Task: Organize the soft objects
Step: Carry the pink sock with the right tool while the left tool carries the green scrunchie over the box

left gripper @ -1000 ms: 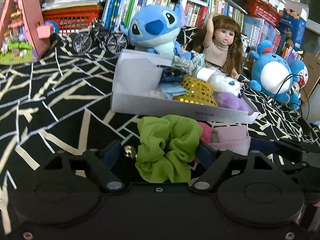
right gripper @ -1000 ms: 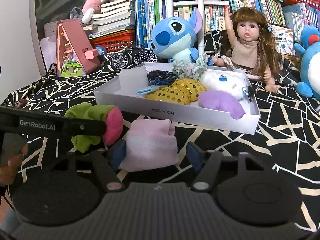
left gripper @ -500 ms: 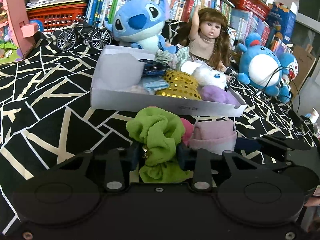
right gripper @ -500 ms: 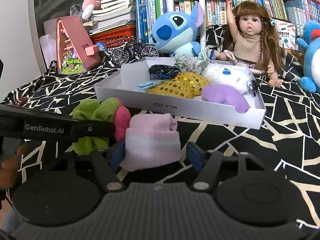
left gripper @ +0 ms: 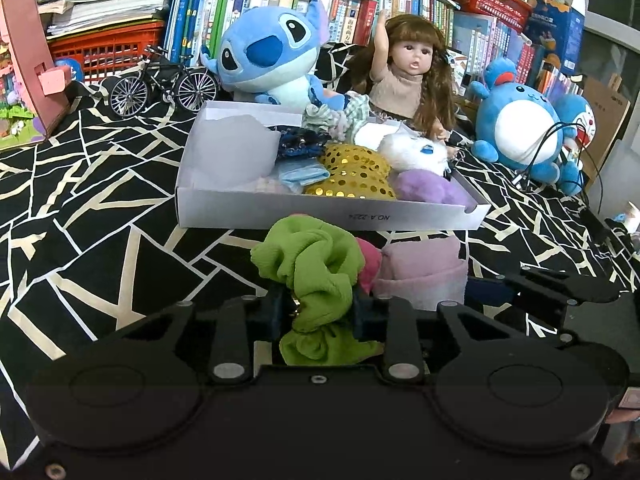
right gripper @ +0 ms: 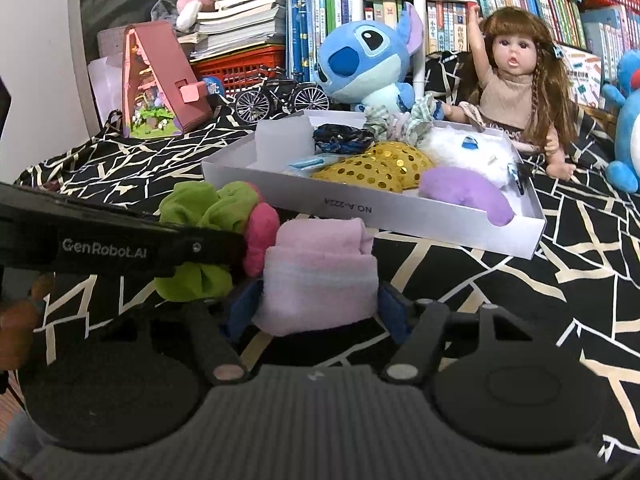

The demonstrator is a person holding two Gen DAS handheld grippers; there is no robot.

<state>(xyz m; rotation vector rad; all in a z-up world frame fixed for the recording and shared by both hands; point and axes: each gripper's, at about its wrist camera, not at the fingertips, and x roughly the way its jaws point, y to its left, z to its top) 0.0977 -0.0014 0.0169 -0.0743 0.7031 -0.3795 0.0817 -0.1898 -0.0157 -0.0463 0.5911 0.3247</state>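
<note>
My left gripper (left gripper: 318, 312) is shut on a green scrunchie (left gripper: 314, 264), held just in front of the white box (left gripper: 320, 214). My right gripper (right gripper: 320, 304) is closed around a folded pink cloth (right gripper: 320, 272), its blue pads touching both sides. A hot-pink soft piece (right gripper: 260, 236) sits between the scrunchie (right gripper: 208, 208) and the cloth. The white box (right gripper: 360, 210) holds several soft items: a gold sequin piece (right gripper: 376, 168), a purple one (right gripper: 466, 194), a white fluffy one (right gripper: 468, 150). The pink cloth also shows in the left wrist view (left gripper: 422, 268).
A blue Stitch plush (left gripper: 268, 56), a doll (left gripper: 408, 76) and a blue round plush (left gripper: 520, 128) stand behind the box. A model bicycle (left gripper: 164, 80) and a pink toy house (right gripper: 160, 84) are at the left. Cables (left gripper: 560, 152) lie at the right. Bookshelves fill the back.
My left gripper closed on the green scrunchie and lifted it. My right gripper narrowed onto the pink cloth. Both moved a little nearer the box.
</note>
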